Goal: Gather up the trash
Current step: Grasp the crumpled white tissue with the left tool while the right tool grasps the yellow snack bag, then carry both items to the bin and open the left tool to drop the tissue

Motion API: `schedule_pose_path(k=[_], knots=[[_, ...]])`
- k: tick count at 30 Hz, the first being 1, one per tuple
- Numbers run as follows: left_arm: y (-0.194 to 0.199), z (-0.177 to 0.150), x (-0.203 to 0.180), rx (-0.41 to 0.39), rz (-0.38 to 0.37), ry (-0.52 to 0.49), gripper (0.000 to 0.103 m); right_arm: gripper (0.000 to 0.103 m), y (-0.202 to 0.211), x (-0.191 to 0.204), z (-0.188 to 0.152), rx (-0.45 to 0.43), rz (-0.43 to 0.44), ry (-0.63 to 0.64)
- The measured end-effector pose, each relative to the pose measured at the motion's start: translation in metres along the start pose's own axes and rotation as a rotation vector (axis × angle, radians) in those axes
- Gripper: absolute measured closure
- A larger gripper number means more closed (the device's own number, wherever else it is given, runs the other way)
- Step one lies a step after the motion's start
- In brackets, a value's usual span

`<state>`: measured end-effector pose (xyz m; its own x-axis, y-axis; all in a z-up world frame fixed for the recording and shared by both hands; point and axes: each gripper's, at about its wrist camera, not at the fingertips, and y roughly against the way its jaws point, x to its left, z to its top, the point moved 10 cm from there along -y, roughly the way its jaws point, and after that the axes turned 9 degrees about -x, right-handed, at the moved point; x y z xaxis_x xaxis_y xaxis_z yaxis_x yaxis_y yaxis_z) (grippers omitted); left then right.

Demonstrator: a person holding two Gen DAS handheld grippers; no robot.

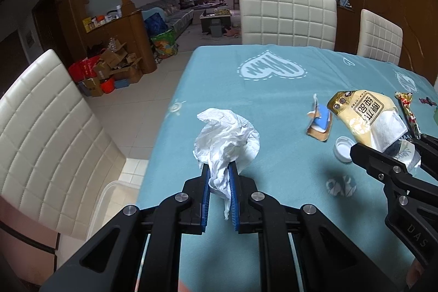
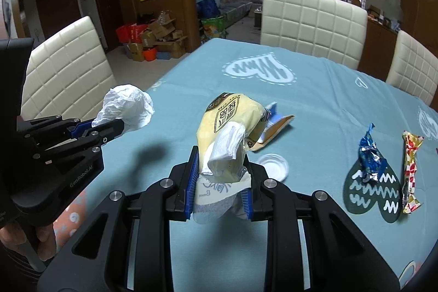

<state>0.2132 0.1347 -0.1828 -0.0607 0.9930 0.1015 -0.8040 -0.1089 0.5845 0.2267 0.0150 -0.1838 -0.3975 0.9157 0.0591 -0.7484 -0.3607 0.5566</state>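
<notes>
The crumpled white tissue (image 1: pixel 227 138) sits pinched by its tail in the left gripper (image 1: pixel 219 182), whose blue ribbed pads are pressed together on the thin paper while the puffy, creased bulk blooms out above them, clear of the tablecloth (image 1: pixel 246 100); gripping the narrow end is probably what keeps so soft a wad from slipping. At about three o'clock from it in the left wrist view, the right gripper (image 2: pixel 219 177) is clamped on a yellow snack bag (image 2: pixel 232 125), glossy and slack, bundled with white plastic and a printed white wrapper that spill from between the pads, so several pieces ride in one grasp. Both loads hang above the table, which suits a carry to a bin, though no bin can be made out. Still lying on the cloth, from the right wrist view: a blue-and-tan torn packet (image 2: pixel 273 125) at one o'clock of the bag, a round white lid (image 2: pixel 273 166) just beside the gripper at three o'clock, then a crinkled blue foil wrapper (image 2: pixel 369 152) and a long red-and-gold candy wrapper (image 2: pixel 410 171) farther right. Cream quilted chairs (image 2: pixel 312 18) ring the table.
</notes>
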Motion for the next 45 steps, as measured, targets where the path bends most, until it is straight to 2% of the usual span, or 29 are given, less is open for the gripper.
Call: schedule_pose_path(k=[10,25,43,44,45], knots=[[0.024,-0.019,0.066,-0.013,0.075,0.074,0.090,0.075,-0.003,0.072,0.005,0.007,0.066,0.071],[0.033,-0.054,0.147,0.009,0.174,0.159,0.090,0.075,-0.029,0.164,0.000,0.050,0.160,0.180],[0.027,-0.078,0.188,0.038,0.205,0.212,0.089,0.075,-0.048,0.203,-0.005,0.080,0.179,0.235],[0.026,-0.079,0.190,0.043,0.206,0.217,0.089,0.075,-0.049,0.205,-0.006,0.081,0.179,0.238],[0.025,-0.082,0.191,0.056,0.197,0.230,0.083,0.075,-0.049,0.207,-0.006,0.082,0.179,0.242]])
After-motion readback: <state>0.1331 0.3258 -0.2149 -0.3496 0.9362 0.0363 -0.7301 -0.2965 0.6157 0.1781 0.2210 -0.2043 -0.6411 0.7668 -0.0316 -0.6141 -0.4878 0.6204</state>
